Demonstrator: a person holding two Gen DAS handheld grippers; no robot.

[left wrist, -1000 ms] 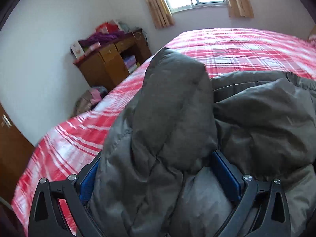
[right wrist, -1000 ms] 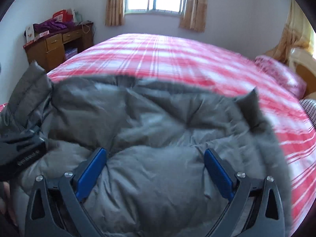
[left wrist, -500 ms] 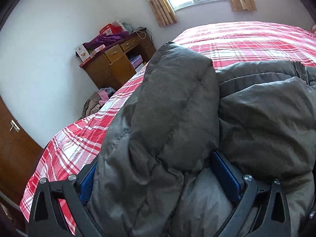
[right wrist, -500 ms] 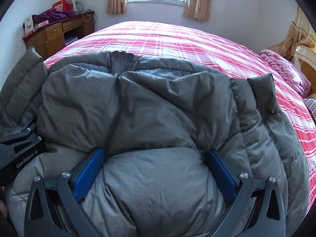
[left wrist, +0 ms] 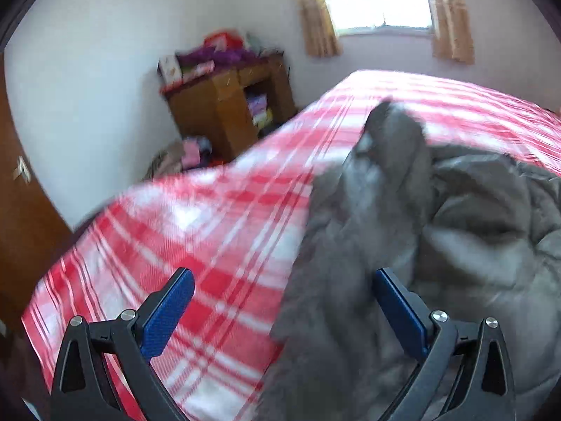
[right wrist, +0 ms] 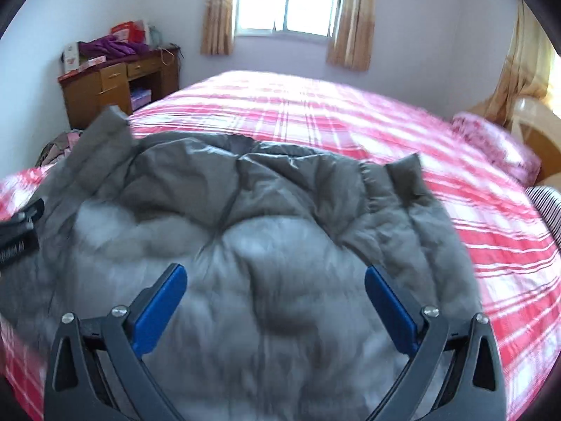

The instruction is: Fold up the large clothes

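Observation:
A grey puffy jacket (right wrist: 266, 217) lies bunched on a bed with a red and white plaid sheet (right wrist: 315, 112). My right gripper (right wrist: 275, 286) hangs open just above the jacket's middle, holding nothing. My left gripper (left wrist: 282, 293) is open over the jacket's left edge (left wrist: 350, 245); its left finger is over bare sheet (left wrist: 196, 224), its right finger against the fabric. A sleeve (left wrist: 392, 140) sticks up at the jacket's far left. The left gripper's body (right wrist: 19, 228) shows at the left edge of the right wrist view. Both views are blurred.
A wooden desk (right wrist: 115, 84) piled with purple cloth and boxes stands by the far left wall. Clothes (left wrist: 182, 158) lie on the floor beside it. A pink pillow (right wrist: 498, 147) and headboard are at the right. A window with curtains (right wrist: 287, 0) is behind the bed.
Both grippers have pulled back off the jacket. The left gripper has let go of the sleeve fold and swung left, so bare sheet now shows between its fingers.

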